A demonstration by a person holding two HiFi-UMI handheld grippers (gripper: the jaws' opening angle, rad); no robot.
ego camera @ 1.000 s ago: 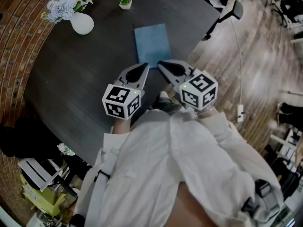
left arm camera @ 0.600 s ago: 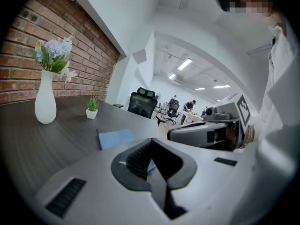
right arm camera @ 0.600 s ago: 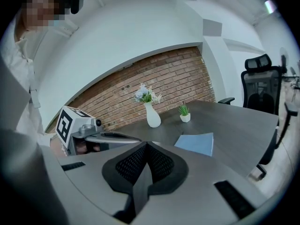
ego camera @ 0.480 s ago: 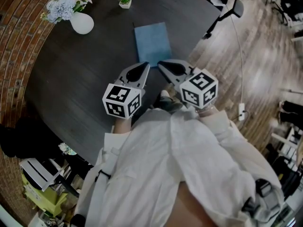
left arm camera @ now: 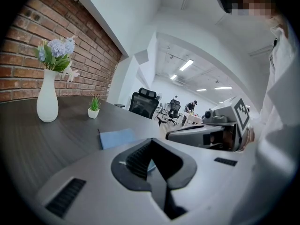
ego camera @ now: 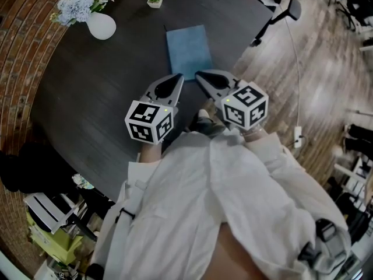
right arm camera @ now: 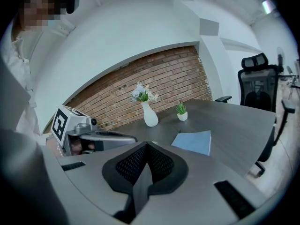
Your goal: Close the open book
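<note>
A blue book [ego camera: 187, 50] lies flat and closed on the dark round table [ego camera: 93, 98], just beyond both grippers; it also shows as a blue slab [left arm camera: 117, 138] in the left gripper view and as a blue book [right arm camera: 193, 141] in the right gripper view. My left gripper [ego camera: 177, 78] is shut and holds nothing, hovering near the table's front edge, short of the book. My right gripper [ego camera: 199, 76] is beside it, also shut and empty. Their tips point toward the book's near edge without touching it.
A white vase with flowers [ego camera: 99, 23] and a small potted plant [ego camera: 154, 0] stand at the table's far side. A brick wall [ego camera: 23, 34] runs on the left. An office chair [ego camera: 280, 17] stands to the right of the table on the wooden floor.
</note>
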